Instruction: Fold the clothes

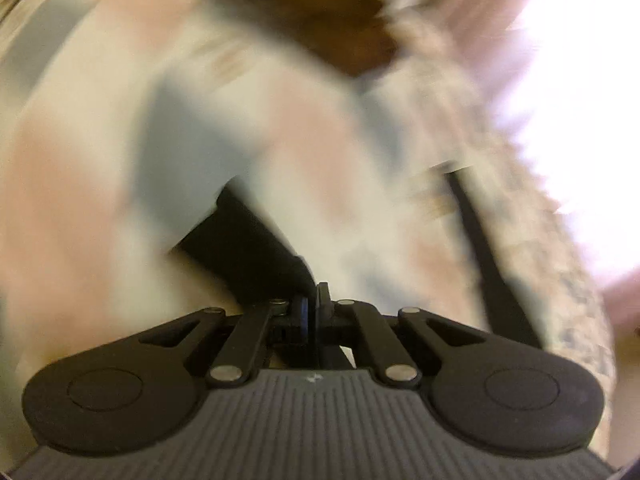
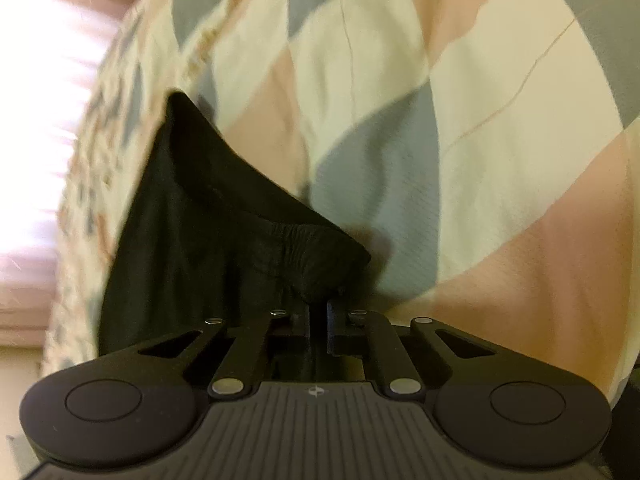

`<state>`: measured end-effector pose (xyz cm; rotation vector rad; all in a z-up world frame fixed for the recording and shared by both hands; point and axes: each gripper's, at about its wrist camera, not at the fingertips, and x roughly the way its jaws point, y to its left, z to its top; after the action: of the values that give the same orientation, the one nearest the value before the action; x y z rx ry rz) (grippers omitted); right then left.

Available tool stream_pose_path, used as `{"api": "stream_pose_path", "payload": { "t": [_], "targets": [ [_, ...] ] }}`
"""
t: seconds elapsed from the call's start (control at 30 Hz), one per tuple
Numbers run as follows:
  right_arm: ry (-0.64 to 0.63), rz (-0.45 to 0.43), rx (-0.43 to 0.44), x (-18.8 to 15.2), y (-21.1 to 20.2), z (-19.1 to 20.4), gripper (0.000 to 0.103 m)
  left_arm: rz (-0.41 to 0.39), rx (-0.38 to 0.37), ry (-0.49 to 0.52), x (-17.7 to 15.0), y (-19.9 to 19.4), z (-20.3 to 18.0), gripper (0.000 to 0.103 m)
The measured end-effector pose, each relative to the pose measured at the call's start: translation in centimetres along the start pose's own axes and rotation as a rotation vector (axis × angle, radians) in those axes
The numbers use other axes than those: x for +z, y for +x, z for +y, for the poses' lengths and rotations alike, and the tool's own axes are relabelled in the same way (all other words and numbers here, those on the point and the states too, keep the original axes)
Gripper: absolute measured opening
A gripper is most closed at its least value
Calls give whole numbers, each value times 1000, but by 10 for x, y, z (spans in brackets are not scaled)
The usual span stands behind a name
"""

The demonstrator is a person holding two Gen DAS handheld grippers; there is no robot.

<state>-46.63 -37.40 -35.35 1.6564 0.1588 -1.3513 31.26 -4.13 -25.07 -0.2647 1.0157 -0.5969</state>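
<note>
Both hand-held grippers pinched onto black garment [image 2: 224,216], left [image 1: 312,300] view motion-blurred, right [image 2: 320,304], checked bedspread [image 2: 480,120] behind

Both wrist views close over checked bedspread [image 2: 460,128], sharing black garment [image 2: 208,216].

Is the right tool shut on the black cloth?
Shut: the right tool has its fingers together, pinching a bunched edge of the black cloth.
</note>
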Motion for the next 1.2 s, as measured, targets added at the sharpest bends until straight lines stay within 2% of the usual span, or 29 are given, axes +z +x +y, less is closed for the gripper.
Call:
{"api": "stream_pose_path", "payload": {
  "t": [0.07, 0.2, 0.3, 0.37, 0.4, 0.43, 0.6, 0.63, 0.7, 0.87, 0.97, 1.07, 1.17, 1.2],
  "targets": [
    [3, -14, 43, 3, -11, 7, 5, -31, -89, 58, 33, -3, -38, 0],
    [-5, -68, 162, 10, -42, 23, 4, -134, -279, 214, 83, -31, -119, 1],
    [-22, -111, 226, 16, -65, 31, 4, -181, -313, 282, 92, -51, -135, 1],
    [-39, -126, 233, 17, -75, 28, 4, -163, -268, 279, 88, -46, -118, 1],
    [-48, -130, 228, 17, -78, 25, 4, -126, -212, 267, 80, -34, -102, 2],
    [-57, -135, 223, 18, -81, 22, 3, -77, -146, 259, 69, -17, -84, 2],
    [-34, -66, 57, 0, -49, -11, 3, 207, 218, 258, -1, 82, 12, 2],
    [-20, -48, 18, -4, -41, -20, 2, 229, 256, 274, -12, 92, 23, 5],
    [0, -36, -47, -10, -30, -35, 2, 208, 259, 288, -21, 94, 29, 5],
    [-35, -45, -60, -10, -29, -28, 2, 134, 203, 338, -7, 70, 19, 5],
    [-69, -27, -92, -9, -24, -25, 2, 84, 188, 307, -7, 44, 18, 5],
    [-102, 5, -133, -13, -11, -26, 4, 94, 250, 383, -24, 42, 18, 6],
    [-144, 9, -162, -14, -5, -20, 4, 170, 330, 444, -39, 65, 31, 6],
    [-158, 9, -168, -12, -6, -17, 3, 154, 331, 441, -41, 61, 29, 6]
  ]
}}
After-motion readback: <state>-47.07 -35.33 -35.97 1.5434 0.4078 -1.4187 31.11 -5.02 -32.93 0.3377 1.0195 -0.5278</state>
